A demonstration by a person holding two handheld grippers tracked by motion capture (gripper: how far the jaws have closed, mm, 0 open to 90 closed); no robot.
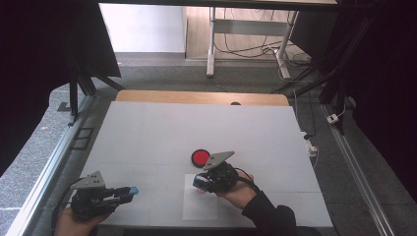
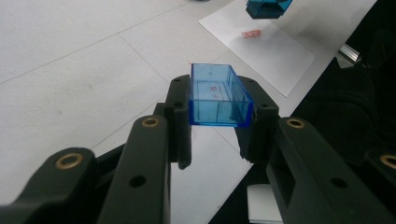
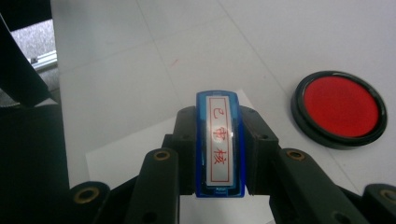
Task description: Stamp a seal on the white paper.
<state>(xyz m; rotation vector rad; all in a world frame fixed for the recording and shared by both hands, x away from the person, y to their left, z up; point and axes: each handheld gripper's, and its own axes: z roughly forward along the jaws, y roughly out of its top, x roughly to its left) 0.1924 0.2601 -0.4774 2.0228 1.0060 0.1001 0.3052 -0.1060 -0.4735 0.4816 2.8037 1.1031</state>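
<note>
The left gripper (image 2: 219, 126) is clamping a clear blue plastic cap (image 2: 218, 95); the right gripper (image 3: 219, 149) is gripping a blue rectangular stamp (image 3: 219, 144) just beside the round red ink pad (image 3: 339, 108), above the white paper sheet (image 1: 199, 206).

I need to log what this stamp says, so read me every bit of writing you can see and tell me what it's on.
"已审核": red characters in a red frame on the white face of the blue plastic stamp.
Small red imprint on the white paper sheet: too small to read.
Red marks inside the clear blue plastic cap: blurred, unreadable.
</note>
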